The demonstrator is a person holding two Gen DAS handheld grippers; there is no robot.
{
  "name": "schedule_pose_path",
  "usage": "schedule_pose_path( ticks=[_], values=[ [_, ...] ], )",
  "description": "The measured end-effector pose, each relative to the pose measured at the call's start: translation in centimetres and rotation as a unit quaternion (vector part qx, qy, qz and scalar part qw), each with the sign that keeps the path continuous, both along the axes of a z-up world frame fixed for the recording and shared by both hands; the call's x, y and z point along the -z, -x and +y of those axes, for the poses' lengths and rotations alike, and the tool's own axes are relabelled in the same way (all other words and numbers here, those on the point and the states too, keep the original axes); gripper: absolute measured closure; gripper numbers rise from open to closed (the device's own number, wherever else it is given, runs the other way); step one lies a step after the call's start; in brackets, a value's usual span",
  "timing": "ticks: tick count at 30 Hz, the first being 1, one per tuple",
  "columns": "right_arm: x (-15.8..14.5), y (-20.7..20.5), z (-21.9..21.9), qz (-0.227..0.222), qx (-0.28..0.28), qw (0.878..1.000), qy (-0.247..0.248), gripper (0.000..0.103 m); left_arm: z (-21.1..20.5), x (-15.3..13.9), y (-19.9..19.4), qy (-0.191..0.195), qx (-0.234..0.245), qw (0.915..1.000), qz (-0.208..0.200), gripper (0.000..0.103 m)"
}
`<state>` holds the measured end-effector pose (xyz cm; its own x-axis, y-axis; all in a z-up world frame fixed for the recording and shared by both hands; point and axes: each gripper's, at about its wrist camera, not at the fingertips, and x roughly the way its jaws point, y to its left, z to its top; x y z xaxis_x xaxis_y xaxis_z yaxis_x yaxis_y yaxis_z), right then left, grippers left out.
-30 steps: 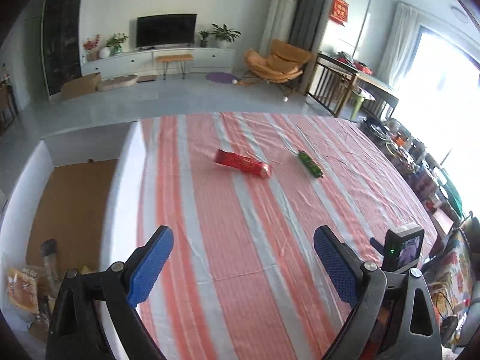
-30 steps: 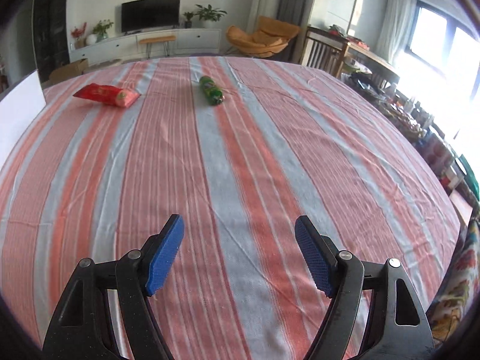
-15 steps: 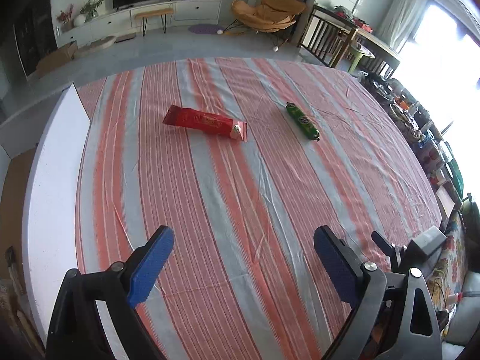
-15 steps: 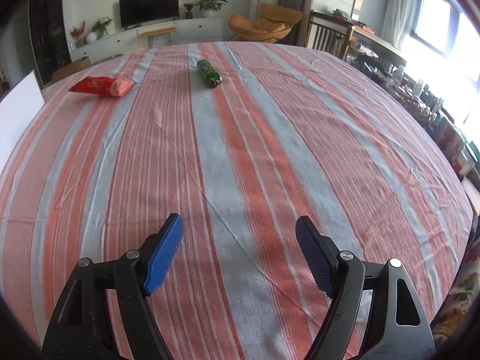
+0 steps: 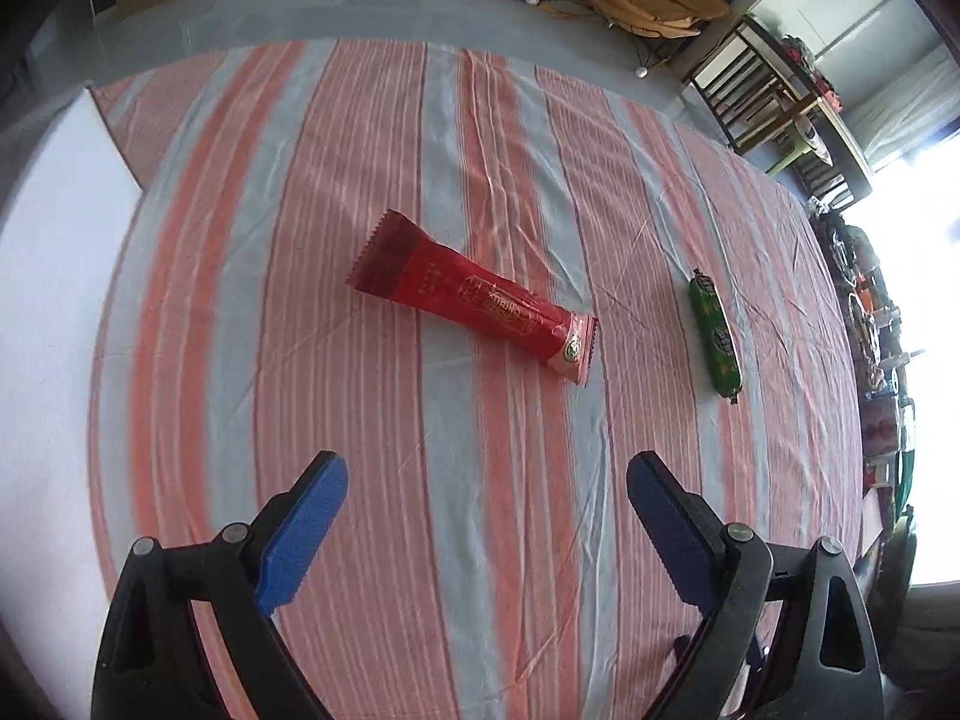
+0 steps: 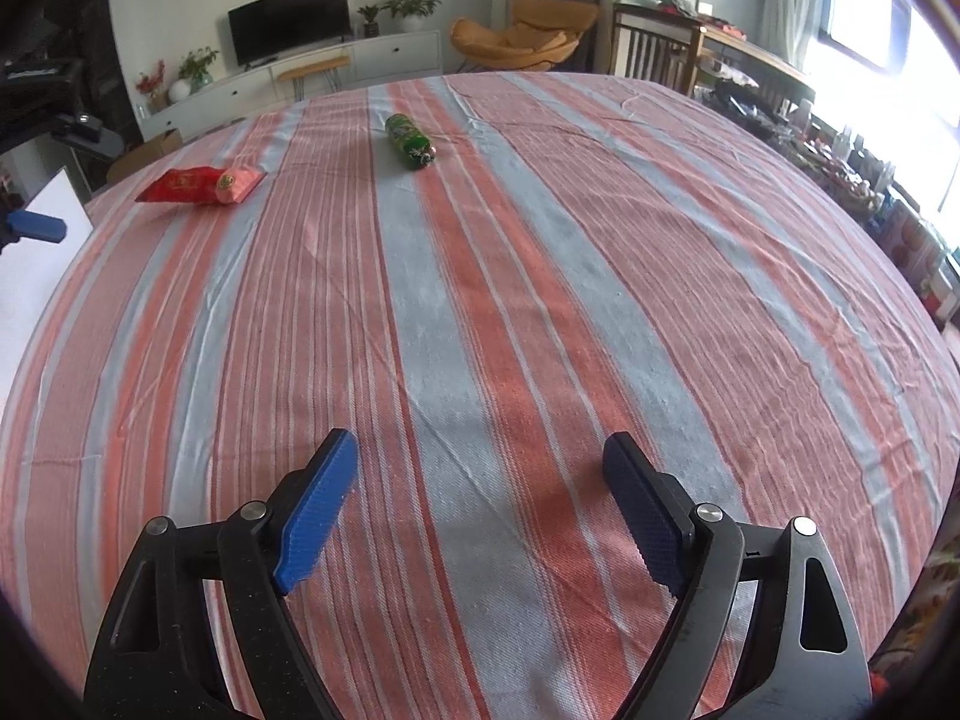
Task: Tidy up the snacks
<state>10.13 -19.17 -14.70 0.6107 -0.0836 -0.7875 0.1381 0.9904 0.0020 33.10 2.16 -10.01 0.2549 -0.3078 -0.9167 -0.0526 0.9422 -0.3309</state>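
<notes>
Left gripper [image 5: 486, 480], wide open and empty, has moved closer above the red snack [image 5: 474, 298], ready to grab.

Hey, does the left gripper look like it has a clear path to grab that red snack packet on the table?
Probably yes. The left gripper is open above the striped cloth, and the red packet lies flat ahead with nothing between. The green snack lies apart, off to its right.
</notes>
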Motion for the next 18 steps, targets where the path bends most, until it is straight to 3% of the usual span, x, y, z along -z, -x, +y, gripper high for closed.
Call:
schedule_pose_path(
  ticks=[8, 10, 12, 14, 15, 18],
  values=[
    [0.0, 0.0, 0.0, 0.000, 0.000, 1.000, 0.000, 0.016, -3.5, 4.4, -7.0, -0.004, -0.057, 0.9984, 0.000, 0.008],
    [0.0, 0.0, 0.0, 0.000, 0.000, 1.000, 0.000, 0.016, -5.2, 4.3, -7.2, -0.037, -0.042, 0.9981, -0.024, 0.011],
    [0.0, -0.1, 0.1, 0.000, 0.000, 1.000, -0.001, 0.016, -7.0, 4.2, -7.0, -0.080, -0.010, 0.9959, -0.040, 0.024],
    [0.0, -0.2, 0.2, 0.000, -0.001, 1.000, -0.001, 0.016, -8.0, 4.0, -6.2, -0.108, 0.020, 0.9917, -0.066, 0.073],
    [0.0, -0.2, 0.2, 0.000, -0.001, 1.000, -0.001, 0.016, -8.0, 4.0, -5.8, -0.115, 0.033, 0.9902, -0.073, 0.085],
    [0.0, -0.2, 0.2, 0.000, -0.001, 1.000, -0.001, 0.016, -6.8, 3.6, -4.2, -0.110, 0.049, 0.9897, -0.078, 0.087]
  ],
)
